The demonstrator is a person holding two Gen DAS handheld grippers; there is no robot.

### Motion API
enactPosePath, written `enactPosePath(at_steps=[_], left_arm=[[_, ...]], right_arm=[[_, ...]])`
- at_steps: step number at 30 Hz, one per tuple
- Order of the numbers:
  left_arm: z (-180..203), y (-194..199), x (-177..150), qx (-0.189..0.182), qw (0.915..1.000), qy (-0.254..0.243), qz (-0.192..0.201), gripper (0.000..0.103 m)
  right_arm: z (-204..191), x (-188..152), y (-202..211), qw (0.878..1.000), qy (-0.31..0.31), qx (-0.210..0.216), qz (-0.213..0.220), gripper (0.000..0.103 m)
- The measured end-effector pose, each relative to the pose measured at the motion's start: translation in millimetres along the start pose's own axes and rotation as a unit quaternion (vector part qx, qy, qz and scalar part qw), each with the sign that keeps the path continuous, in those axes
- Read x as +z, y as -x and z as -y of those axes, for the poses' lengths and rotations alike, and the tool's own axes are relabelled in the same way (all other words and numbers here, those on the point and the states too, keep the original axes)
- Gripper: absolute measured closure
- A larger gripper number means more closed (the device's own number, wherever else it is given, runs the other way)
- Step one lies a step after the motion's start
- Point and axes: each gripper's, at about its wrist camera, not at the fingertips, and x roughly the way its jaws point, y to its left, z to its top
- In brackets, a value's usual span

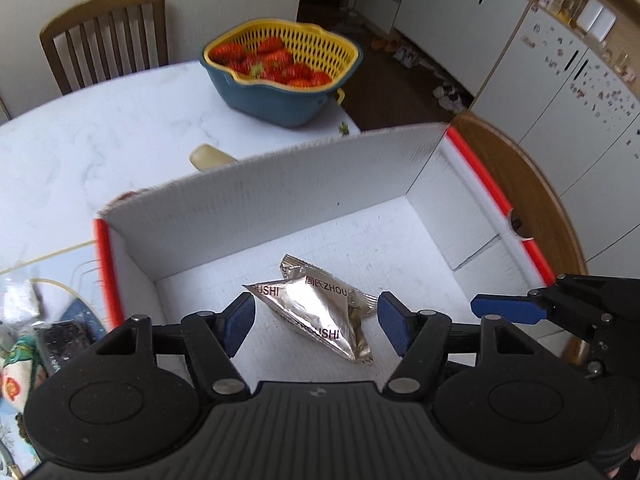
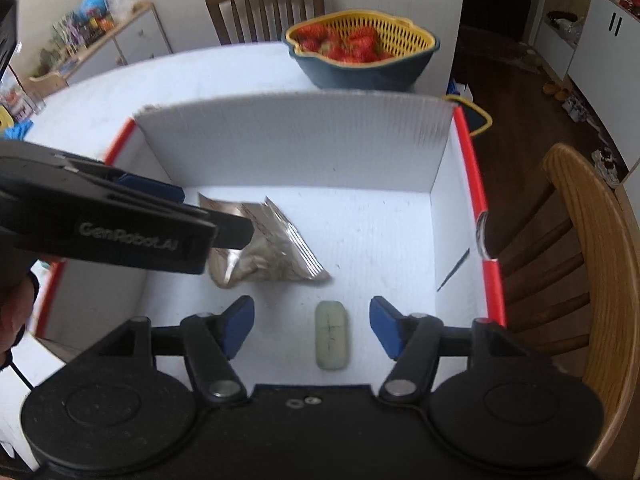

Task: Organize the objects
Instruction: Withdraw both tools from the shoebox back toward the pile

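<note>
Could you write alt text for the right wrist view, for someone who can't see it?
An open right gripper hovers over a white box holding a silver packet and a pale green bar. The left gripper reaches in from the left; a strawberry basket sits behind.

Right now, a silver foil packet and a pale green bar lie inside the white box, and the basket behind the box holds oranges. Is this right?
Not quite. The basket holds strawberries, as the right wrist view shows. The silver foil packet and pale green bar do lie inside the white box.
</note>
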Motion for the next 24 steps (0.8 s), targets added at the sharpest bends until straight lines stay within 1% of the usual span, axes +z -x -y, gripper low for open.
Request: enactPosePath(at_steps=[4,8,12,14,19,22,24], left_arm=[[-5.6,28.3,-5.4,-0.011,0.9995,-0.004,0.029,0.036],[-15.7,56.1,-18.7,-0.019,0.9981,-0.012,0.057,0.036],[-30.3,82.7,-33.2,-0.024,0.9964,-0.003,0.082,0.036],[-37.3,94.5,-40.1,-0.021,0.9954,0.000,0.093,0.032],[-56.5,120.3,-60.6,-0.013,0.9933,-0.001,0.115,0.031],[-68.8,133.1,-71.6,-0.011,0.9920,-0.004,0.126,0.027],[-76.7,141.6,-78.1,-0.011,0.9911,-0.007,0.132,0.026]], right_arm=[[-4.4,-1.5,22.6,1.000,-0.007,0.010,0.028,0.035],[-9.9,-4.9,41.1,0.998,-0.017,0.022,0.057,0.031],[-19.0,-10.4,56.4,0.996,-0.022,0.024,0.078,0.030],[-23.0,-13.2,63.2,0.995,-0.028,0.027,0.087,0.028],[-40.5,-17.0,76.4,0.993,-0.031,0.021,0.111,0.026],[-52.5,-20.7,82.5,0.992,-0.034,0.016,0.124,0.025],[-61.9,-23.8,85.7,0.991,-0.035,0.017,0.131,0.022]])
